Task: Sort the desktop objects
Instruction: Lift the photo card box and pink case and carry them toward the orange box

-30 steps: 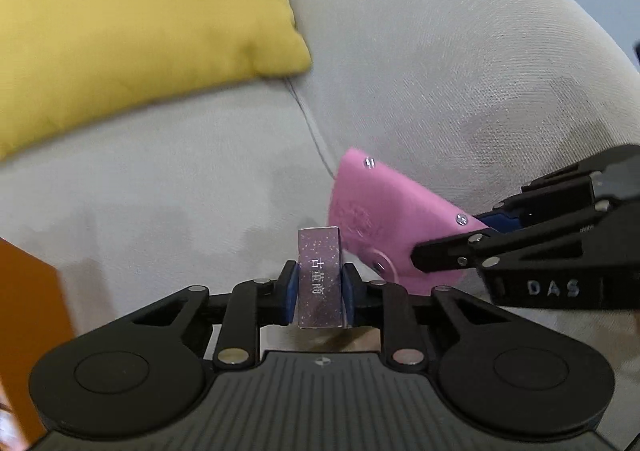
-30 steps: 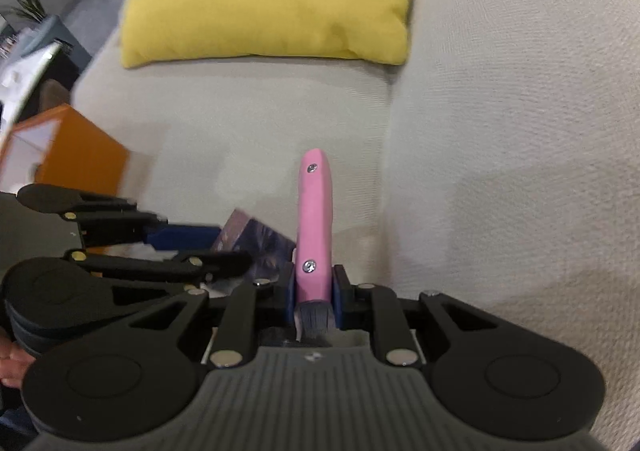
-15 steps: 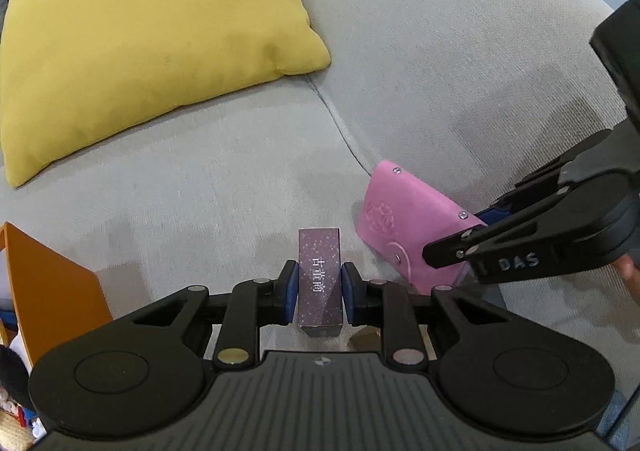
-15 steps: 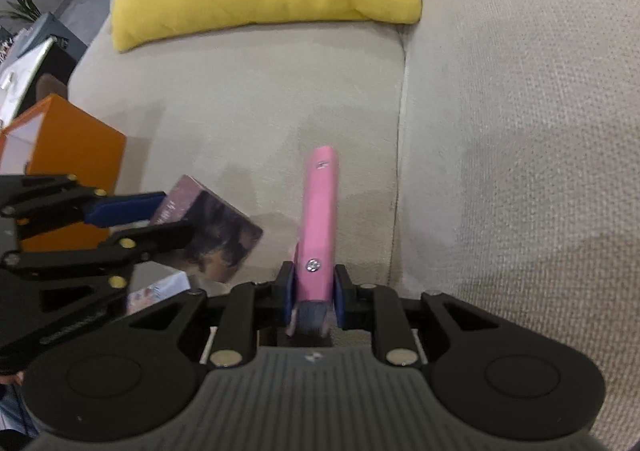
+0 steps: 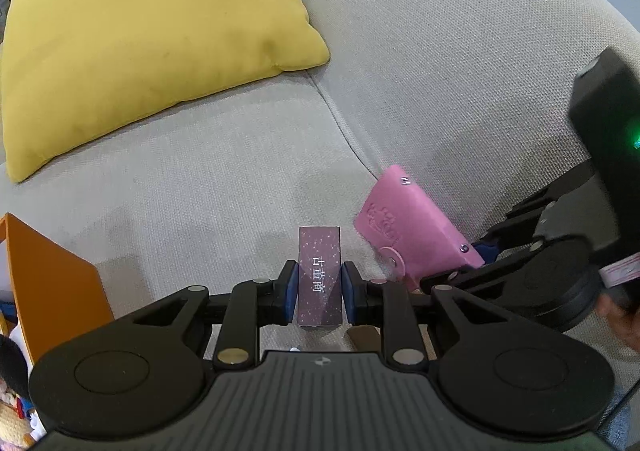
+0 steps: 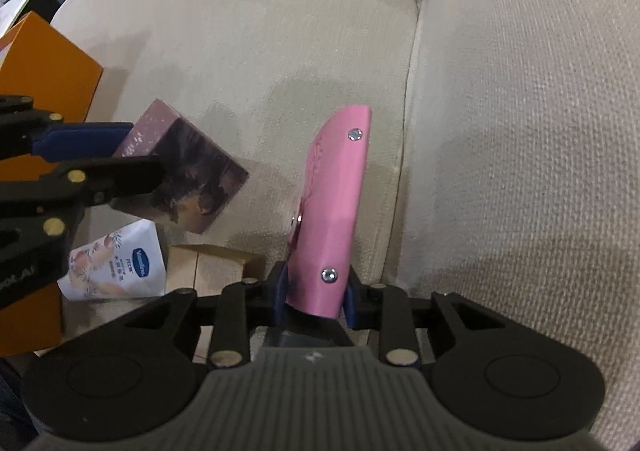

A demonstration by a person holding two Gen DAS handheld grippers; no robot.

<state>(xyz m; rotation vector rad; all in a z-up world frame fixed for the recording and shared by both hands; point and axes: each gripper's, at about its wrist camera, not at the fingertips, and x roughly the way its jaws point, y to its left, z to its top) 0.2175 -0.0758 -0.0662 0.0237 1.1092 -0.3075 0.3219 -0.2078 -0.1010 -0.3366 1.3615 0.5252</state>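
A small purple speckled box (image 5: pixel 320 251) with white lettering stands upright between the pads of my left gripper (image 5: pixel 320 285), which is shut on it. In the right wrist view the same box (image 6: pixel 192 179) hangs from the left gripper (image 6: pixel 146 151) above the sofa seat. My right gripper (image 6: pixel 316 291) is shut on the bottom end of a pink leather key case (image 6: pixel 336 191) with metal studs. In the left wrist view the pink case (image 5: pixel 408 219) sticks out of the right gripper (image 5: pixel 452 267) just right of the purple box, apart from it.
Both grippers hover over a beige sofa seat (image 5: pixel 200 179) with a seam beside the backrest. A yellow cushion (image 5: pixel 140 35) lies at the back. An orange box (image 6: pixel 44 67) stands at the left. A white sachet (image 6: pixel 120 267) and a brown carton (image 6: pixel 212 263) lie below the left gripper.
My right gripper has sunk toward the seat with the pink case, which now shows more of its broad side. The left gripper has kept the purple box almost still.
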